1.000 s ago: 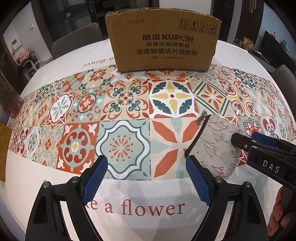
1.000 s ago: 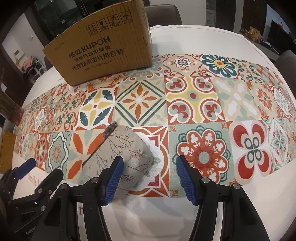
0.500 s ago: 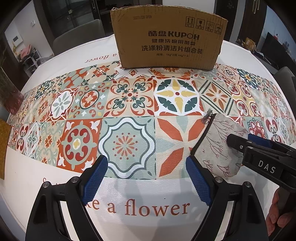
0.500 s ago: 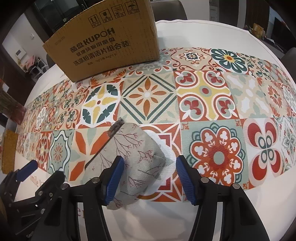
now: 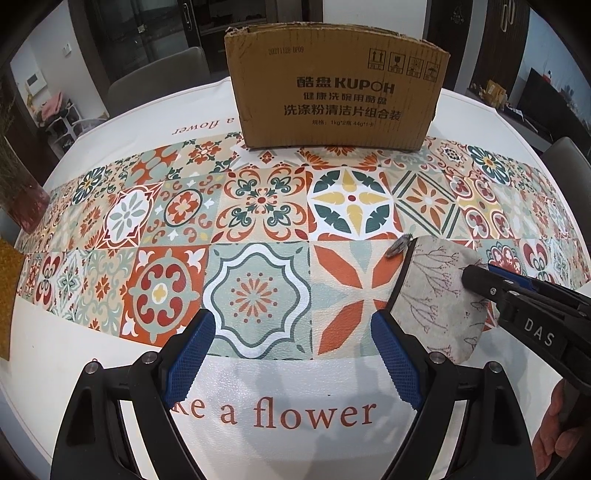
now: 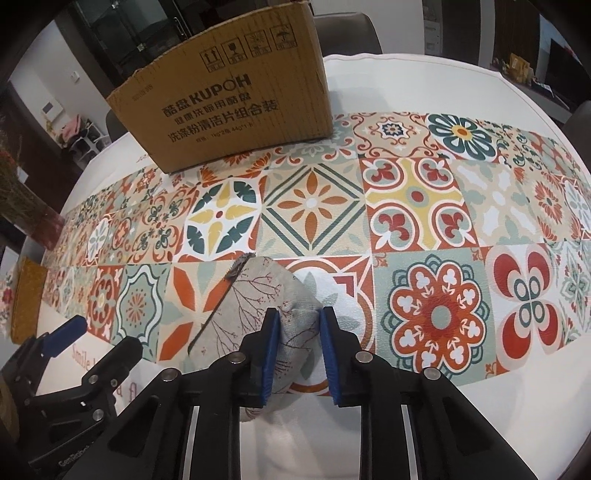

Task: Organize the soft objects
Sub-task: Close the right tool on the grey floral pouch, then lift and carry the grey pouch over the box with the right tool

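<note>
Between right jaws, pinched fabric pouch (image 6: 258,306)

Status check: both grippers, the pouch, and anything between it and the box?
Right gripper jaws just closed, pinching the pouch on the tablecloth. Left gripper open, empty. Path to the box looks clear.

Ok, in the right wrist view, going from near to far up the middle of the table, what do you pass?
Right gripper, jaws pinched on the fabric pouch → its zipper pull → patterned table runner → cardboard box → grey chair behind the table.
</note>
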Demonstrator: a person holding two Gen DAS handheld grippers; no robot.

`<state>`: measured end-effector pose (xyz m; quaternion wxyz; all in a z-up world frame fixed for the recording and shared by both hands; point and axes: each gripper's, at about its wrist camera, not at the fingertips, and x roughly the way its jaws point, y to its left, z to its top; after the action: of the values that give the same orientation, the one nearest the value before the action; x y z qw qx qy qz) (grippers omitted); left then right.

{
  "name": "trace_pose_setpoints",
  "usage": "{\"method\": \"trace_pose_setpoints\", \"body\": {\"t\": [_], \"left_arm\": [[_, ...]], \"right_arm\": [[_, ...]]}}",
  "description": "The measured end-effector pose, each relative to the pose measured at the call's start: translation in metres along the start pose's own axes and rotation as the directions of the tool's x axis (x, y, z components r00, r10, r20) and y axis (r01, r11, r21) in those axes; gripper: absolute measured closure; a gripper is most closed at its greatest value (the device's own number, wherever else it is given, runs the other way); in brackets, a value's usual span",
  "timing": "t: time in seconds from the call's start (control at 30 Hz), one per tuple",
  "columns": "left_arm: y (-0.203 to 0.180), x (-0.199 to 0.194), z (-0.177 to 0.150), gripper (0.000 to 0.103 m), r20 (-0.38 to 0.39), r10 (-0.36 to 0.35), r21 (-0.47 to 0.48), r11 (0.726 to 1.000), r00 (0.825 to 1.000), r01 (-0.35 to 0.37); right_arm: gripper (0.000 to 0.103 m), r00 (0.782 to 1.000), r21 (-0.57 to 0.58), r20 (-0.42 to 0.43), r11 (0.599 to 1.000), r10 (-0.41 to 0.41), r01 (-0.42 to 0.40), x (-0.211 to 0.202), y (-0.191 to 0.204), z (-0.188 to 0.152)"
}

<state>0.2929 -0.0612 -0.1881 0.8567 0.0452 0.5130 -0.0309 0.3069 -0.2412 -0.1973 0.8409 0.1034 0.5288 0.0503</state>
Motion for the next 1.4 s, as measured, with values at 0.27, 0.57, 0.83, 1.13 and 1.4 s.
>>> {"method": "trace_pose_setpoints", "body": {"t": [0.27, 0.57, 0.83, 1.13, 1.4], "left_arm": [[0.003, -0.013, 0.005, 0.016, 0.035, -0.003, -0.007, 1.000, 0.999, 0.003], [0.006, -0.030, 0.012, 0.016, 0.085, -0.005, -0.009, 1.000, 0.996, 0.005], [0.008, -0.051, 0.025, 0.016, 0.147, -0.011, -0.009, 1.000, 0.989, 0.012], [0.010, -0.072, 0.044, 0.016, 0.220, -0.014, -0.007, 1.000, 0.975, 0.015], [0.013, -0.088, 0.062, 0.016, 0.275, -0.015, -0.012, 1.000, 0.961, 0.019]], "right_arm": [[0.082, 0.999, -0.028, 0.052, 1.000, -0.001, 0.003, -0.020, 0.010, 0.001], [0.082, 0.994, -0.042, 0.110, 0.999, 0.004, 0.000, -0.043, 0.017, 0.005], [0.082, 0.985, -0.057, 0.174, 0.998, 0.004, 0.006, -0.067, 0.025, 0.012], [0.086, 0.963, -0.085, 0.268, 0.996, -0.004, 0.028, -0.095, 0.034, 0.027], [0.086, 0.944, -0.105, 0.330, 0.994, 0.005, 0.031, -0.114, 0.042, 0.045]]}}
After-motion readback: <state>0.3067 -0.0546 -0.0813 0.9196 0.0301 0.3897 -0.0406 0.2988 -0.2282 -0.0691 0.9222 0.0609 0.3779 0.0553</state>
